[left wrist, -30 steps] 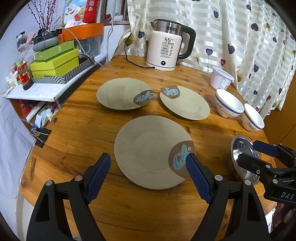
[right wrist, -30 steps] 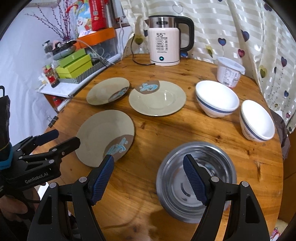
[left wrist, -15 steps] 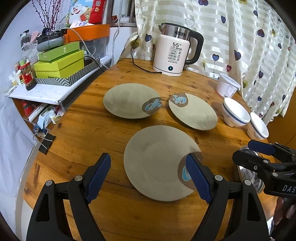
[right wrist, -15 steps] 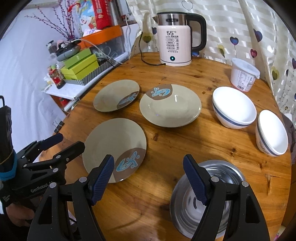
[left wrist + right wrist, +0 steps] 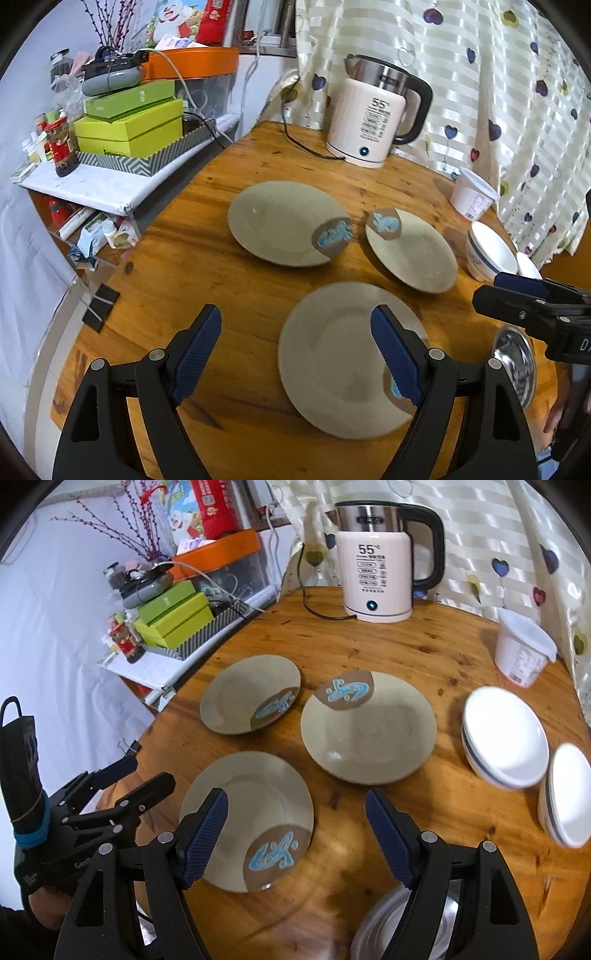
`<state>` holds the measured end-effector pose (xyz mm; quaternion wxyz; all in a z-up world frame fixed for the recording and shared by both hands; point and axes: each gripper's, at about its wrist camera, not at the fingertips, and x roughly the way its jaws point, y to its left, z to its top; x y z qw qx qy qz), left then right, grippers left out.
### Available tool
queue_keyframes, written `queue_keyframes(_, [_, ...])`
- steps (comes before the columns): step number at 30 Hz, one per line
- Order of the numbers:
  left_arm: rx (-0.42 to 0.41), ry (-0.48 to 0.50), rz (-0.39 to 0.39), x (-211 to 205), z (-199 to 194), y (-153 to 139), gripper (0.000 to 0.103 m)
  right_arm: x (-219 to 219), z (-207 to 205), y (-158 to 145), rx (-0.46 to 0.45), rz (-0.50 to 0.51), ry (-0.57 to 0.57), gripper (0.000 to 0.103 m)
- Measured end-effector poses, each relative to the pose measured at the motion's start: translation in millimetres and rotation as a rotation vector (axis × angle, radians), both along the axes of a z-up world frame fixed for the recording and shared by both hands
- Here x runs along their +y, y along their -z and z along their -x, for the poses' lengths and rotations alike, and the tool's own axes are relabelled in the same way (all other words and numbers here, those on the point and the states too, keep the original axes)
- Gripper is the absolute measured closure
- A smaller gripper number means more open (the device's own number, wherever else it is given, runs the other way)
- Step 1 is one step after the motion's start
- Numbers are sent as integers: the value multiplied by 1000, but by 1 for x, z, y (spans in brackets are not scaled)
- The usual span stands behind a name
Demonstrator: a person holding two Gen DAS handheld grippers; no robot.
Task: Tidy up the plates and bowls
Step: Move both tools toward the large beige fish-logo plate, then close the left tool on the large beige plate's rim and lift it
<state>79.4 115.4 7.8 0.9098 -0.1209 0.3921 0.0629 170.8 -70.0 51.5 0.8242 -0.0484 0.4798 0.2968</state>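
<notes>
Three grey-green plates with blue fish marks lie on the round wooden table [image 5: 229, 266]: a near plate [image 5: 343, 373] [image 5: 251, 808], a far left plate [image 5: 284, 227] [image 5: 247, 692] and a far right plate [image 5: 413, 254] [image 5: 369, 731]. Two white bowls [image 5: 506, 734] [image 5: 569, 794] sit at the right, and a steel bowl [image 5: 399, 930] [image 5: 517, 365] lies close by. My left gripper [image 5: 295, 354] hovers open over the near plate's left edge. My right gripper [image 5: 295, 834] is open above the table between the near plate and the steel bowl.
A white electric kettle [image 5: 373, 118] with its cord stands at the table's back, a white lidded tub [image 5: 521, 650] at the back right. A side shelf with green boxes [image 5: 129, 125] and jars borders the table's left. Heart-print curtains hang behind.
Both grippers have drawn back and swung left; the plates now sit further right in the left view, and the steel bowl has slid toward the bottom of the right view. Nothing was gripped.
</notes>
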Motion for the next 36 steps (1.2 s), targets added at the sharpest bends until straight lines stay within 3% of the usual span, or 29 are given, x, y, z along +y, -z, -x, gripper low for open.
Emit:
queue_keyframes(9, [7, -30, 4, 28, -24, 7, 20, 29, -31, 4, -4, 25, -80, 25])
queue_keyframes(15, [15, -52, 58, 50, -46, 16, 26, 49, -60, 3, 10, 28, -109, 26])
queue_keyframes(19, [26, -63, 97, 62, -60, 26, 27, 64, -84, 10, 42, 23, -126, 35])
queue_keyframes(24, [51, -80, 137, 73, -78, 39, 38, 82, -113, 28, 114, 8, -136, 53])
queue_keyframes(36, [80, -120, 218, 93, -101, 59, 40, 113, -165, 75, 188, 41, -142, 61])
